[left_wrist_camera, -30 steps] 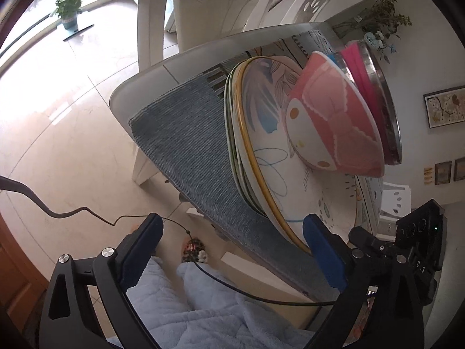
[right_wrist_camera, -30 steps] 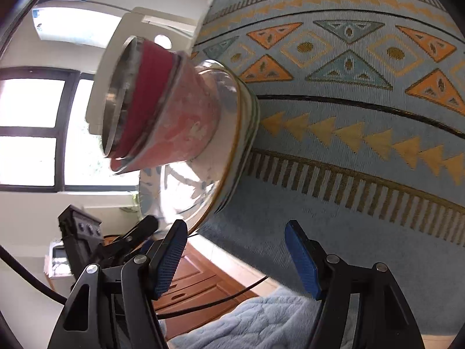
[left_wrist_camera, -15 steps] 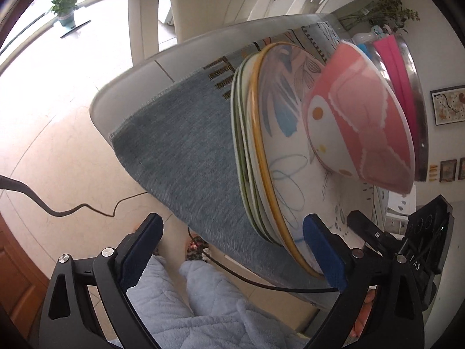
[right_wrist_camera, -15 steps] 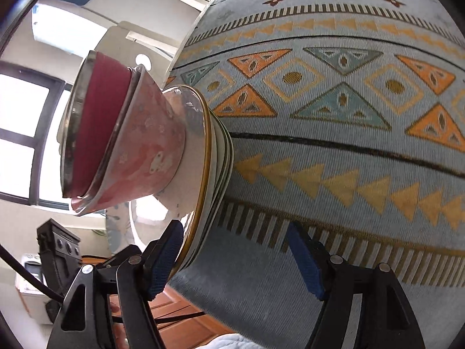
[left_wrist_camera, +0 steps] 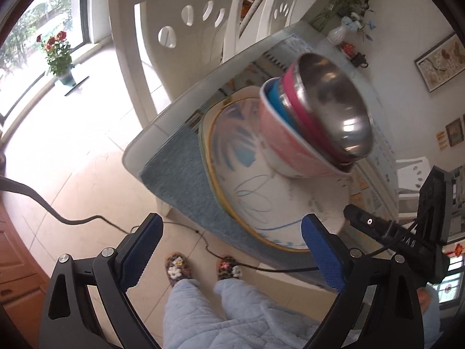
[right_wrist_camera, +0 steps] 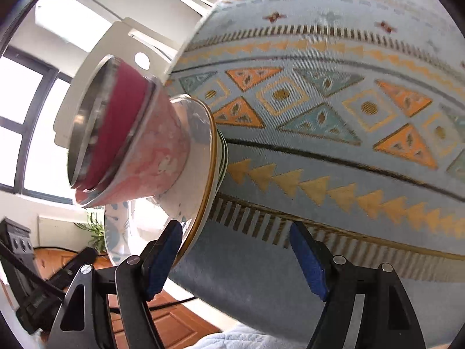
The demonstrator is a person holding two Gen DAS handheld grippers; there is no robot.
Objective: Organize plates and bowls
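Stacking looks nearly finished, I judge: a steel-lined bowl with a magenta outer wall [left_wrist_camera: 334, 110] nests in a blue bowl [left_wrist_camera: 274, 99], that in a pink patterned ceramic bowl [left_wrist_camera: 286, 142], all on a pile of white plates with a yellow-rimmed one on top [left_wrist_camera: 261, 203], near the corner of the desk on a blue patterned woven cloth [right_wrist_camera: 334, 122]

Nothing loose in view; what remains I cannot tell

My left tongs [left_wrist_camera: 232, 250] are released, empty, off the desk edge, the pile just beyond them

My right tongs [right_wrist_camera: 237, 258] are spread, empty; one blue pad [right_wrist_camera: 159, 261] sits just beside the plate rim, contact unclear
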